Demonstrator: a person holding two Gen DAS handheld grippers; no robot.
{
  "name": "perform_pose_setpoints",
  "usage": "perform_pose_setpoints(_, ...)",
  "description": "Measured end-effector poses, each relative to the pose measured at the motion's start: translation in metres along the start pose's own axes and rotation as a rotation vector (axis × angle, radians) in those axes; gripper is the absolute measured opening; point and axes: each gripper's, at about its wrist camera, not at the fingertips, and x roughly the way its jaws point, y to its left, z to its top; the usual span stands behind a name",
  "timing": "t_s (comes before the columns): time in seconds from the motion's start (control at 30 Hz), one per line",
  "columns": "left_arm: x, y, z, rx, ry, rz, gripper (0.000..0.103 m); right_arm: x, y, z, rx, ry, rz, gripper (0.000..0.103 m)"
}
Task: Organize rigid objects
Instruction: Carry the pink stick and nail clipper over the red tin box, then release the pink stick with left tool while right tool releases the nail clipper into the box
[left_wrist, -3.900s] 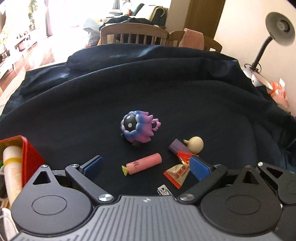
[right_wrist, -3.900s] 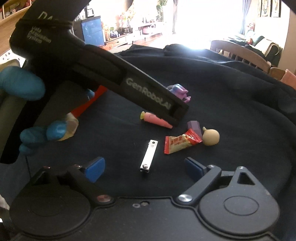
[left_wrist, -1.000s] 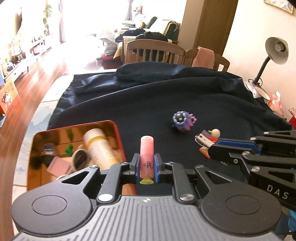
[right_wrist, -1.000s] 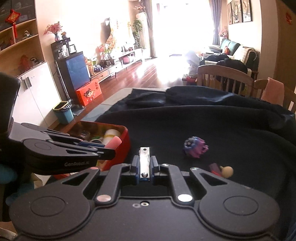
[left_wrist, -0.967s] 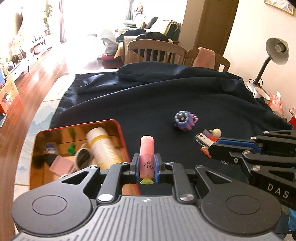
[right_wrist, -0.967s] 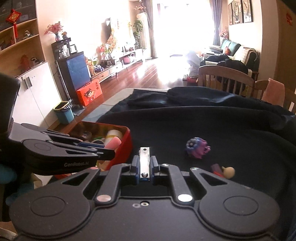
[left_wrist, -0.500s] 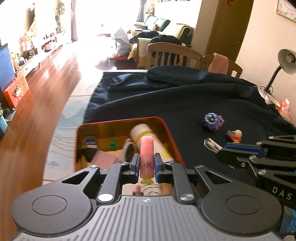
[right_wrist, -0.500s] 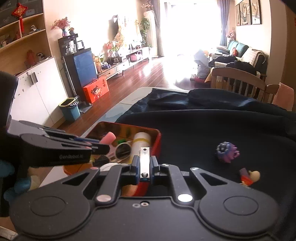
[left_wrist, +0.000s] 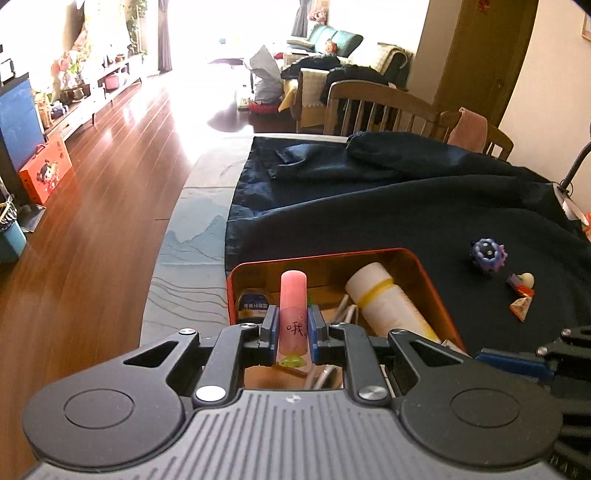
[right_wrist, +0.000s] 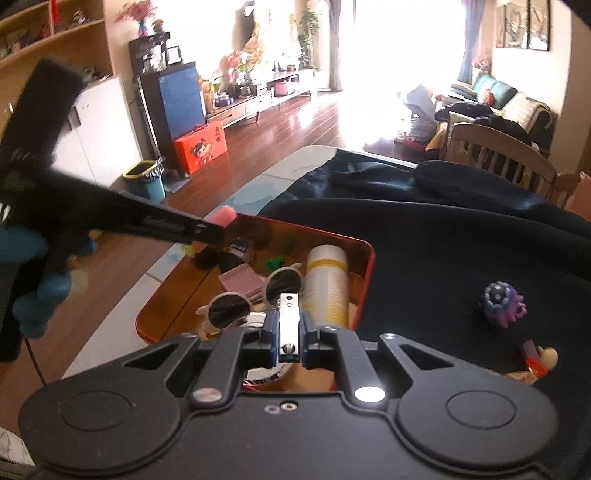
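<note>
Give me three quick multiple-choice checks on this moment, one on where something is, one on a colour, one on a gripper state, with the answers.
1. Where is the white tube with the yellow band?
A. on the dark cloth
B. inside the red tin
C. in the right gripper

2. What colour is the stick in the left gripper?
A. pink
B. green
C. black

3. How is the right gripper?
A. wide open and empty
B. shut on nothing
C. shut on the nail clipper

Answers: 1 B, the white tube lies within the walls of the red tin. 2 A, the stick clamped in the left gripper is pink. 3 C, the right gripper has its pads pressed on the metal nail clipper.
</note>
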Motion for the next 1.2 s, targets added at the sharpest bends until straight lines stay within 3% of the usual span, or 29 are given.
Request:
perform_pose_setpoints(0.47,0.059,-0.010,0.011,0.108,0.068,-0.025,0.015,0.048,0.011,0.004,-0.065,0.074,-0.037,0.010)
perform_pose_setpoints(1.0,0.088,-0.004,0.010,0.100,0.134,-0.002,0.016,0.072,0.016,0.003,-0.108,0.131,-0.051,0.010)
perform_pose_setpoints(1.2,0.087,-0.005,0.010,0.092,0.133,0.006,0.016,0.070,0.015,0.005,-0.094,0.134,-0.036,0.018)
